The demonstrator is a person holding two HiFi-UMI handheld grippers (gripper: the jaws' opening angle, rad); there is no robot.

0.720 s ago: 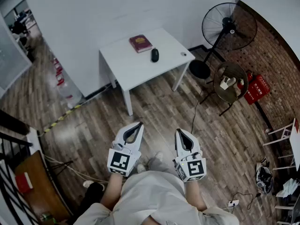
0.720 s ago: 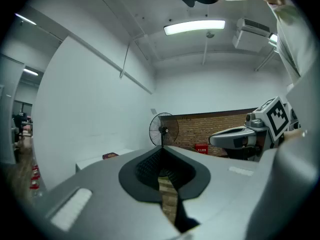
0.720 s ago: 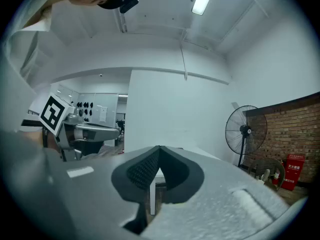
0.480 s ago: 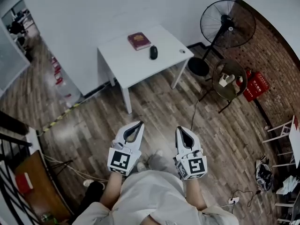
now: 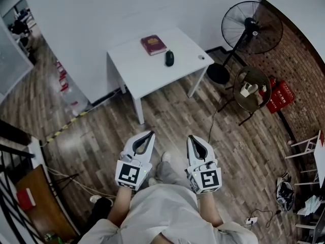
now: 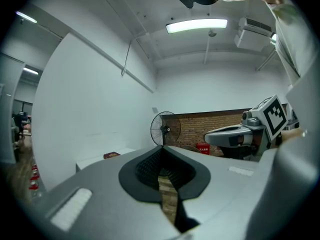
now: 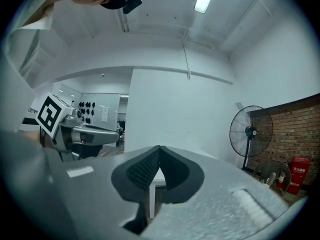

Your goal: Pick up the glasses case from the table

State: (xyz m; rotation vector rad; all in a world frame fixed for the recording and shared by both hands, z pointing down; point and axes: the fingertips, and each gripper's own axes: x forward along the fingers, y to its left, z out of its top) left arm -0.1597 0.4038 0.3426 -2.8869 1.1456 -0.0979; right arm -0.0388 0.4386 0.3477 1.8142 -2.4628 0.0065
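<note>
the left gripper (image 5: 150, 134) and the right gripper (image 5: 191, 137) are held level near the body, jaws together with nothing between them, probably because the counter (image 5: 147, 75) is well apart at 12 o'clock and must first be approached. the dark glasses case (image 5: 169, 58) is seen lying on it untouched, near the red book (image 5: 153, 44), at its 4 o'clock.

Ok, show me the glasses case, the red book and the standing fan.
glasses case (image 5: 169, 58), head view, middle of its dark top.
red book (image 5: 153, 44), head view, centre of its cover.
standing fan (image 5: 251, 23), head view, hub of its round grille.
</note>
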